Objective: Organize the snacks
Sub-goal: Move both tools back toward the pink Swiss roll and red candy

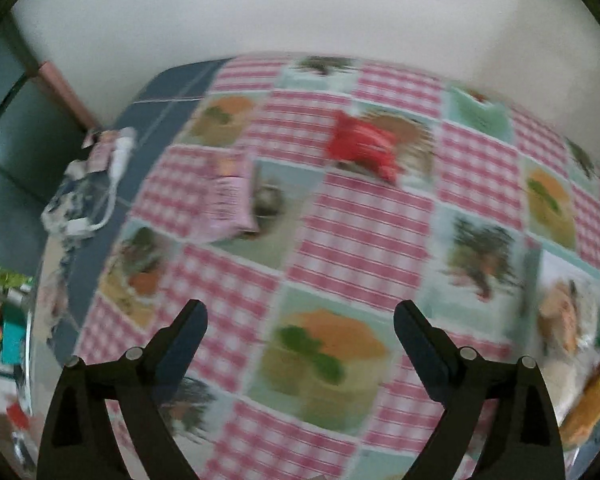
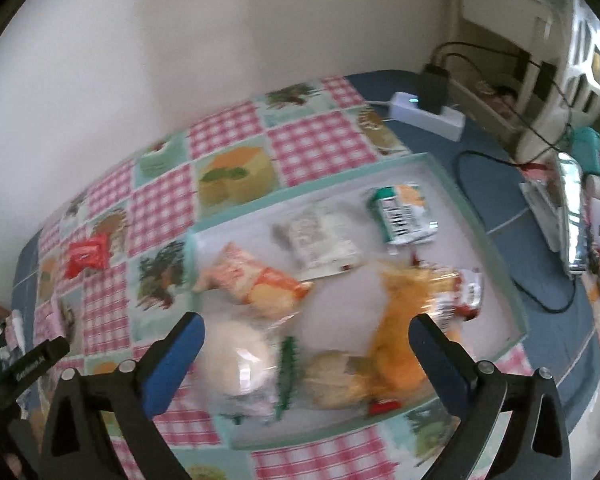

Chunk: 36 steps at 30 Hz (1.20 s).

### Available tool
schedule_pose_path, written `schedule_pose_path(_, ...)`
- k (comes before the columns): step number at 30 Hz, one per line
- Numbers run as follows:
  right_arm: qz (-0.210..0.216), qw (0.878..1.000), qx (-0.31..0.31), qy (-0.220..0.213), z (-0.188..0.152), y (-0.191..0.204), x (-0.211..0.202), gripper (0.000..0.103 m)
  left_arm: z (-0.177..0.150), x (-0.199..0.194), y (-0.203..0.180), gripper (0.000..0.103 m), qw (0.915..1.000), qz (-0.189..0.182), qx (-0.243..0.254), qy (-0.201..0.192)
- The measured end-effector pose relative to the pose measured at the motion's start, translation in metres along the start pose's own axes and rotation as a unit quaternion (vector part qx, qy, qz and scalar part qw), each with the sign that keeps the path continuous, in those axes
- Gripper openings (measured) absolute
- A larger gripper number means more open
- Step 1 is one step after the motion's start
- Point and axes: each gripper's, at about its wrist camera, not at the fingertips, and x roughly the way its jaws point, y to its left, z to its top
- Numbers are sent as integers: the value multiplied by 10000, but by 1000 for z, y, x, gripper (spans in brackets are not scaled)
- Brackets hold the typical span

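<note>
Snack packets [image 2: 260,292] heaped in a shallow tray [image 2: 466,204], seen beneath spread fingers.

Right gripper [image 2: 306,338]: held over the tray, fingers set wide apart, nothing clamped; a white bun pack [image 2: 236,364] and an orange bag [image 2: 404,320] are seen below. Left gripper [image 1: 300,324]: fingers likewise apart and empty, held above the checked cloth [image 1: 360,240] on the worktop. Red packet [image 1: 362,148] and pink packet [image 1: 228,196]: left lying on the cloth, well apart, outside the tray.
</note>
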Motion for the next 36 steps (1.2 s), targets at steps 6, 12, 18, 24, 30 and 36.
schedule_pose_path(6, 287, 9992, -260, 92, -12, 47, 1, 103, 4, 10, 64, 94, 9976, 263, -634, 16)
schedule_pose_path(12, 543, 9967, -548, 234, -29, 90, 7, 103, 10, 17, 116, 94, 9922, 472, -1156, 35)
schedule_pose_path(18, 664, 9943, -743, 368, -44, 118, 22, 103, 10, 29, 141, 94, 9890, 359, -1421, 201)
schedule_pose_path(24, 696, 9928, -859, 451, -48, 134, 37, 103, 16, 46, 152, 94, 9874, 111, -1533, 363)
schedule_pose_path(30, 807, 9914, -932, 432, -44, 152, 51, 103, 26, 68, 150, 94, 9844, -209, -1658, 560)
schedule_pose_path(36, 950, 9896, -1006, 384, -41, 167, 63, 103, 40, 82, 144, 94, 9847, -381, -1636, 475)
